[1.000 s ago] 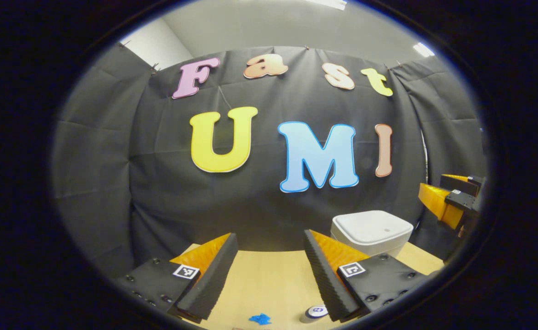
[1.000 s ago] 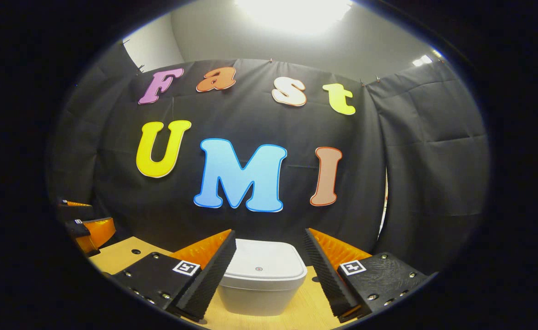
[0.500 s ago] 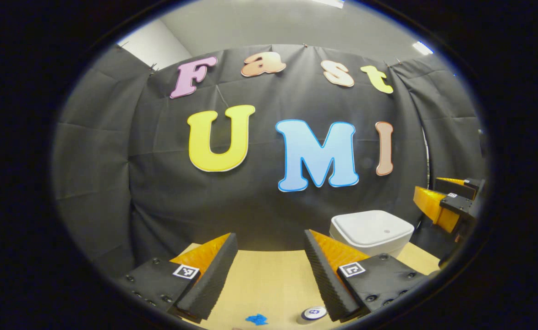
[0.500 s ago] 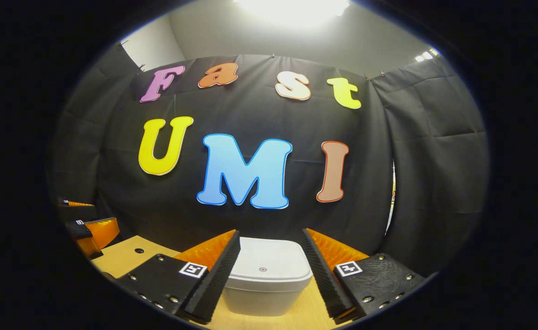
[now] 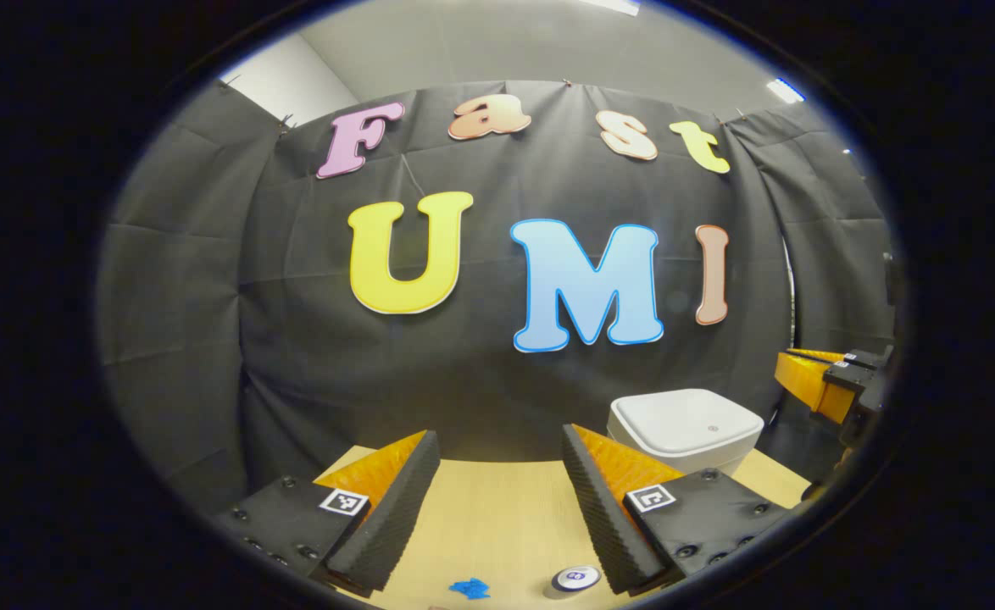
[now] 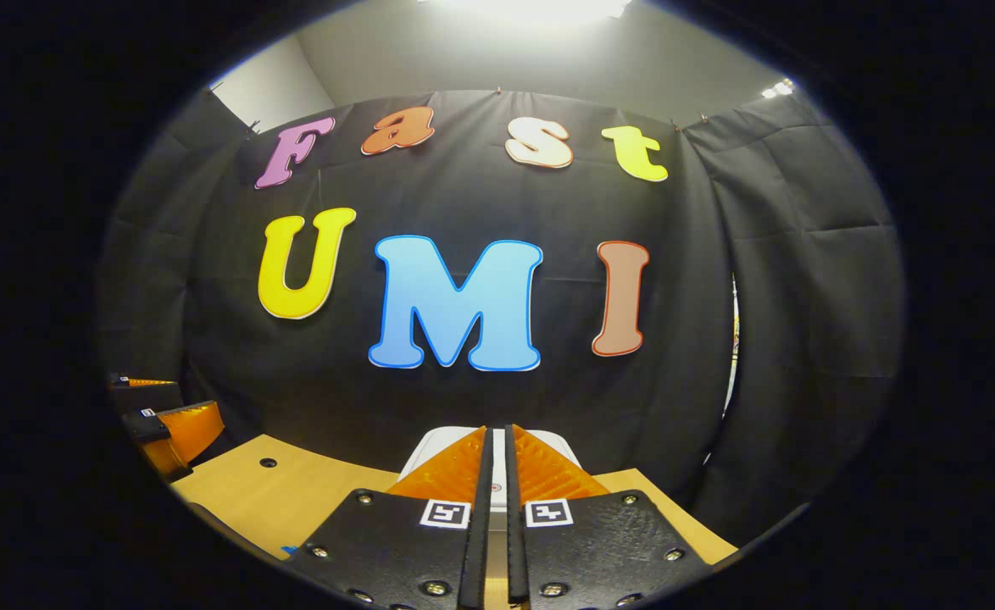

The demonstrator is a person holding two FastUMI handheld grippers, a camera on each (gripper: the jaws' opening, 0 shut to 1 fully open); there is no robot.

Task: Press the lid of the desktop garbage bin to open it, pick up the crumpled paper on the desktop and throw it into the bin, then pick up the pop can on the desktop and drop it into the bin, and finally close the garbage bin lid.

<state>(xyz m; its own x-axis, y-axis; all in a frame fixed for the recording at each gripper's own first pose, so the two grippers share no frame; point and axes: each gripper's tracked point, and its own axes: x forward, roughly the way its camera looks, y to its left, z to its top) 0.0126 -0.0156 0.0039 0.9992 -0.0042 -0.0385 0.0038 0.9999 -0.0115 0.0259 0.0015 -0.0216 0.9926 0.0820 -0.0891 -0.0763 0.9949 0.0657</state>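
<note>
In the left gripper view, my left gripper hangs with its fingers spread wide and nothing between them, over the desk. The bin stands far right of it, lid flat and down. Near the bottom edge lie the paper, a small blue scrap, and just right of it the can, top up, beside my right finger. My right gripper shows at the far right, beyond the bin.

In the right gripper view, my right gripper has its fingers drawn together with barely a slit, holding nothing. The bin lies dead ahead and just below the tips, so I judge this hand is the nearer one to press the lid. My left gripper sits far left. The lid's centre is hidden here by my fingers; the left gripper view shows it whole.
</note>
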